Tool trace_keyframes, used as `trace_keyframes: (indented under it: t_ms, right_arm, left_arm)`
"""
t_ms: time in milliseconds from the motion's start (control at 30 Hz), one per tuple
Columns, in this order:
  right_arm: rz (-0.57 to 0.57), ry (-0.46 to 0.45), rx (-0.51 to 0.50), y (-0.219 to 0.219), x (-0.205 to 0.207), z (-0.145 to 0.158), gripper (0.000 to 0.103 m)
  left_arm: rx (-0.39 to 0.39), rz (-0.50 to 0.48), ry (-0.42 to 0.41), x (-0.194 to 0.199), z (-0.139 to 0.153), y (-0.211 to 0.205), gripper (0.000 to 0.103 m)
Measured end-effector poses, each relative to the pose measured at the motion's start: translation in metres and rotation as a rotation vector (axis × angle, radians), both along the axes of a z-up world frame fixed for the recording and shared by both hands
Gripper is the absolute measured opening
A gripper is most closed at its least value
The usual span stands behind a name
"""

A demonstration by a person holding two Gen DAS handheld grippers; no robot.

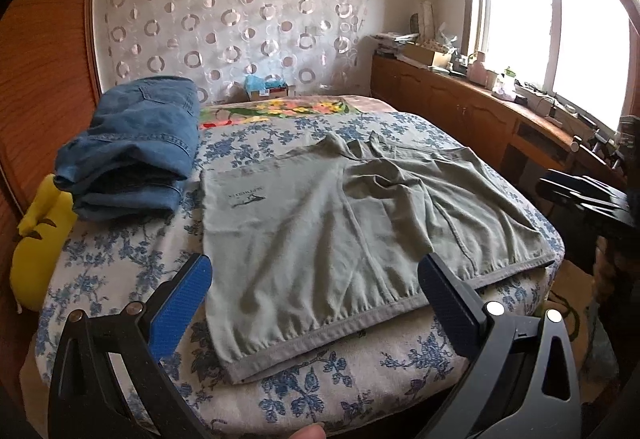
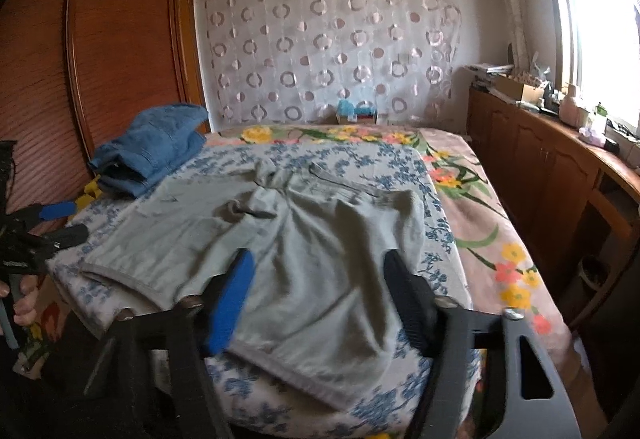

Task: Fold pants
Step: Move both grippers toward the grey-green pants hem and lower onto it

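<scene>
Soft matt cloth pants (image 1: 320, 223), grey-green, are lying wrinkly on a flowery cloth sheet (image 1: 120, 263). Blue jeans (image 1: 132, 147) are looking rough & thick. Wood wardrobe (image 2: 120, 39) is shining a bit. Gripper pads (image 1: 182, 303): bumpy blue.

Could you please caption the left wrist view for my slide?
Open left gripper hovers over grey-green pants spread on the floral bed.

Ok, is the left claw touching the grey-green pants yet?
Apart. The right wrist view shows the left claw near the bed's edge, with bare floral sheet between it and the grey-green pants.
</scene>
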State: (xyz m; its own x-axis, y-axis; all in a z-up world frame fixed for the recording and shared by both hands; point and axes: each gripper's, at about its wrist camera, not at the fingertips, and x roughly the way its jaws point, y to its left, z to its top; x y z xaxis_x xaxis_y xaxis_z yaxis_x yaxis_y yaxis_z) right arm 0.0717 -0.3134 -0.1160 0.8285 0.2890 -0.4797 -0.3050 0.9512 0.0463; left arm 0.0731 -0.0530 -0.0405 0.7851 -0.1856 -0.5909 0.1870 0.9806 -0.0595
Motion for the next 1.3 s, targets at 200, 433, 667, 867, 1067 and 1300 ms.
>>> trace_keyframes:
  t_ms: [200, 433, 667, 867, 1067, 1300]
  right_arm:
    - [-0.009, 0.066, -0.027, -0.013, 0.037, 0.01, 0.046]
    - [-0.064, 0.156, -0.041, -0.018, 0.085, 0.018, 0.034]
    - [-0.145, 0.232, -0.115, -0.003, 0.115, 0.026, 0.025]
    - [-0.153, 0.303, -0.175, 0.026, 0.129, 0.029, 0.025]
    - [-0.143, 0.315, -0.136, 0.037, 0.128, 0.046, 0.025]
    - [-0.172, 0.223, -0.123, 0.018, 0.104, 0.068, 0.004]
  left_arm:
    - [-0.019, -0.028, 0.006, 0.002, 0.0, -0.008, 0.103]
    - [-0.02, -0.046, 0.056, 0.017, -0.01, -0.016, 0.103]
    - [-0.01, -0.046, 0.103, 0.021, -0.022, -0.017, 0.103]
    - [-0.003, -0.046, 0.116, 0.019, -0.027, -0.017, 0.103]
    - [-0.011, -0.045, 0.125, 0.017, -0.029, -0.016, 0.103]
    - [-0.001, -0.039, 0.131, 0.016, -0.031, -0.014, 0.103]
